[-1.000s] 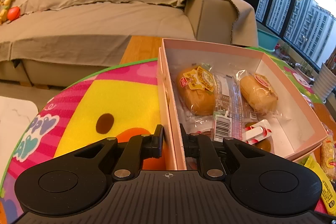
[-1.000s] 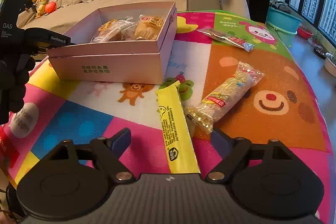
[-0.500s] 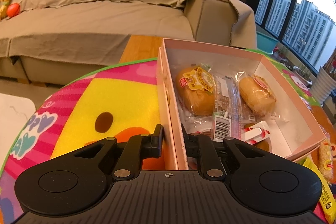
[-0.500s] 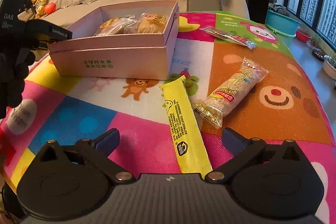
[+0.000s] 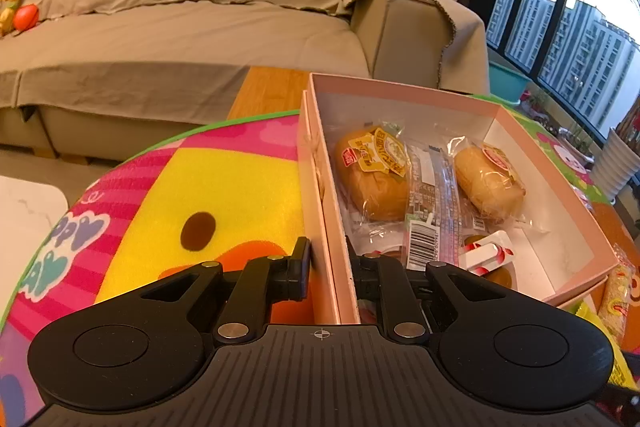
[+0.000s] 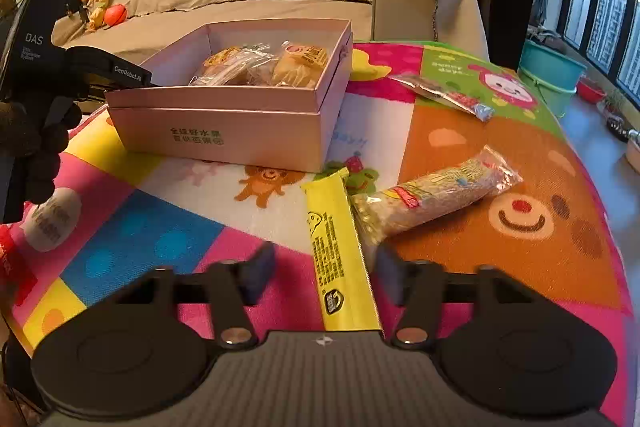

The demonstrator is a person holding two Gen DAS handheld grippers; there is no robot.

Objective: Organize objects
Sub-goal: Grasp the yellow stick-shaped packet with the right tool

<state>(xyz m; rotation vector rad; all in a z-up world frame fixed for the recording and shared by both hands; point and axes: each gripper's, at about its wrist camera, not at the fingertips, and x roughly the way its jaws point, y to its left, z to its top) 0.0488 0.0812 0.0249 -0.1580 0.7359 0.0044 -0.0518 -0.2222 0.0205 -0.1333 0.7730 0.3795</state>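
Note:
A pink cardboard box sits on a colourful play mat and holds wrapped buns and other snack packets. My left gripper is shut on the box's near wall; it shows at the left in the right wrist view. My right gripper is open, its fingers on either side of a yellow snack bar. A clear cereal bar packet lies just right of the bar. Another packet lies farther back.
A beige sofa with clothes stands behind the mat. A teal bucket stands on the floor at the right, by the windows. The mat's round edge falls away on the right and left.
My right gripper has moved forward over the yellow bar and its fingers have narrowed around it. My left gripper stays shut on the box wall.

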